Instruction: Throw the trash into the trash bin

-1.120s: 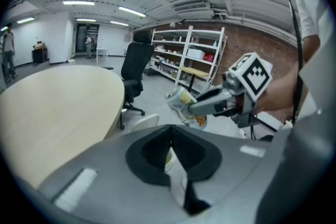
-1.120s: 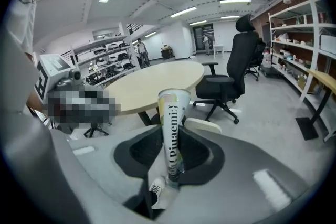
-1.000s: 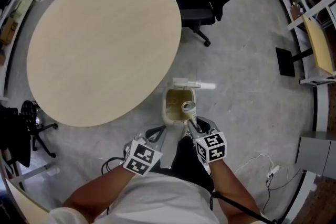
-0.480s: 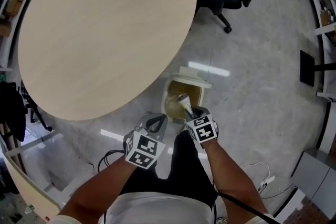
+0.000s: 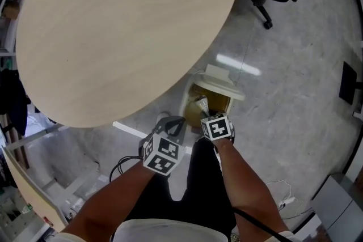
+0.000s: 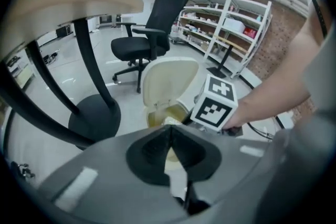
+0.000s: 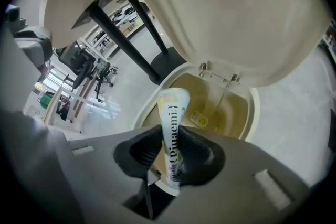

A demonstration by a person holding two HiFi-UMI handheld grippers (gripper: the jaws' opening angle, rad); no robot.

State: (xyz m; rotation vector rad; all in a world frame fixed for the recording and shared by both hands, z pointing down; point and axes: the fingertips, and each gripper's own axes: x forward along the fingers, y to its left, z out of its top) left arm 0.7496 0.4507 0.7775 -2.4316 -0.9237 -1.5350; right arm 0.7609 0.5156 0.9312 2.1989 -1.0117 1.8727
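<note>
The right gripper (image 7: 169, 148) is clamping a flattened white can (image 7: 169, 108) between its half-parted jaws, with the can's tip pointing at the open mouth of the cream trash bin (image 7: 253, 113) under its raised lid (image 7: 236, 13). Black lettering is running along the can. It seems to read "Pinaemi", though the first letters are blurring. The left gripper (image 6: 170, 136) is hovering near the bin, jaws pressed together on nothing.

Almost no print is coming out readable
Along the white trash item (image 7: 170, 139) black letters are running, too warped to read surely; a yellow sticker (image 7: 199, 119) inside the trash bin (image 7: 247, 113) is showing too small to read.
</note>
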